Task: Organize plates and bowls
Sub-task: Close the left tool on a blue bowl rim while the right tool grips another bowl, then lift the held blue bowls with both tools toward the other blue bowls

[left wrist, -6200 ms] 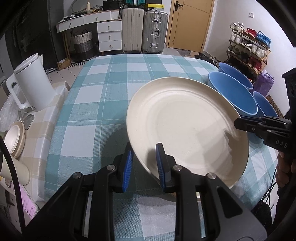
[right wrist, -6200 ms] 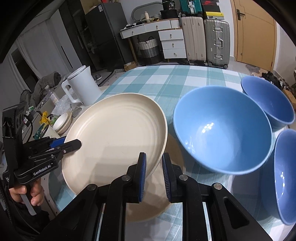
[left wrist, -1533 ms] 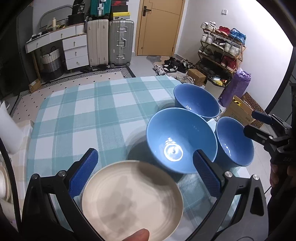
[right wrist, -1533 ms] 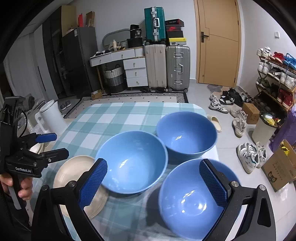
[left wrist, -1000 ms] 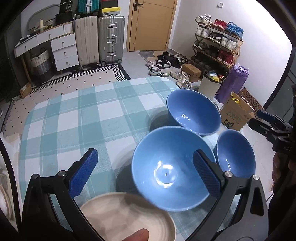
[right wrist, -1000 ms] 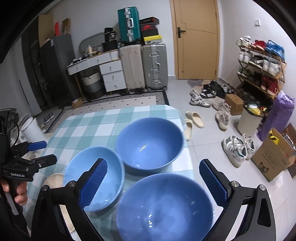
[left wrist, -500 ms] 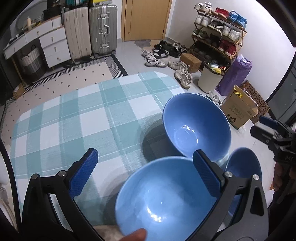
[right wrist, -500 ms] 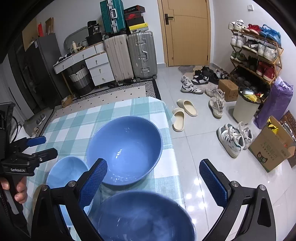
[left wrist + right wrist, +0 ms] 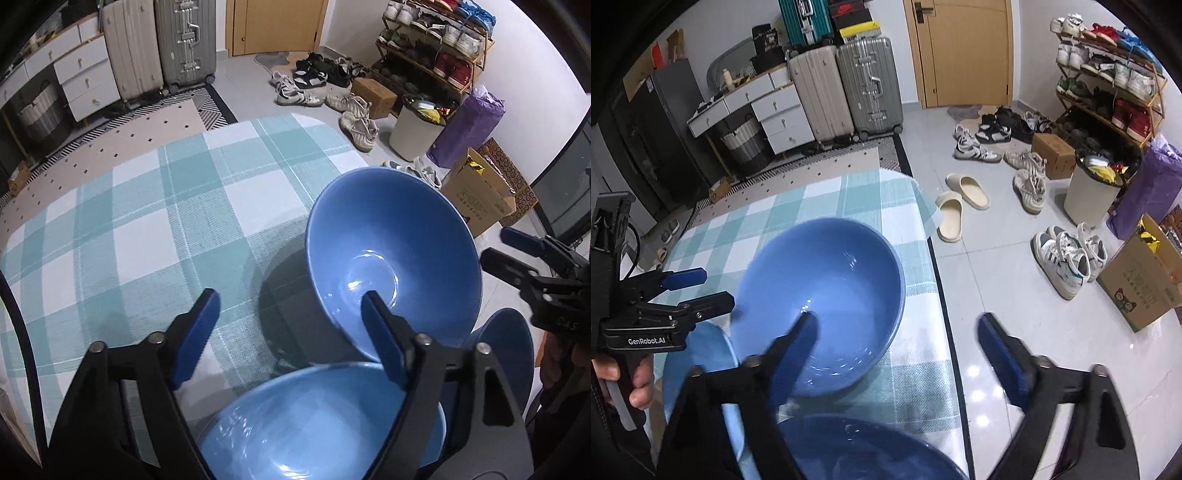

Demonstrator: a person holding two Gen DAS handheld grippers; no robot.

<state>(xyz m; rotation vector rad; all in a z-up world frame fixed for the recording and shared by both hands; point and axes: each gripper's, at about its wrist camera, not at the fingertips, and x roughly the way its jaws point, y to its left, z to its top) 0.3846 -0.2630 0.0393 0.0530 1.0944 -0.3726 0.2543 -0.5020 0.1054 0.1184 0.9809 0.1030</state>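
Observation:
Three blue bowls stand on the checked tablecloth [image 9: 147,221]. In the left wrist view the far bowl [image 9: 391,258] is ahead on the right, a nearer bowl [image 9: 314,424] lies under my left gripper [image 9: 291,332], and a third [image 9: 506,354] sits at the right. My left gripper is open and empty. In the right wrist view my right gripper [image 9: 897,350] is open and empty above the far bowl [image 9: 820,295], its left finger over the bowl's inside. Another bowl [image 9: 864,450] is at the bottom and one [image 9: 698,369] at the left.
The table's right edge [image 9: 938,295] runs close beside the far bowl. Beyond it on the floor are slippers [image 9: 960,206], shoes, a bin [image 9: 1089,192] and a cardboard box [image 9: 1145,273]. Suitcases [image 9: 846,85] stand at the back wall.
Both grippers have moved forward over the bowls toward the table's far right. Their jaws have narrowed somewhat but stay open. The cream plate has dropped out of view.

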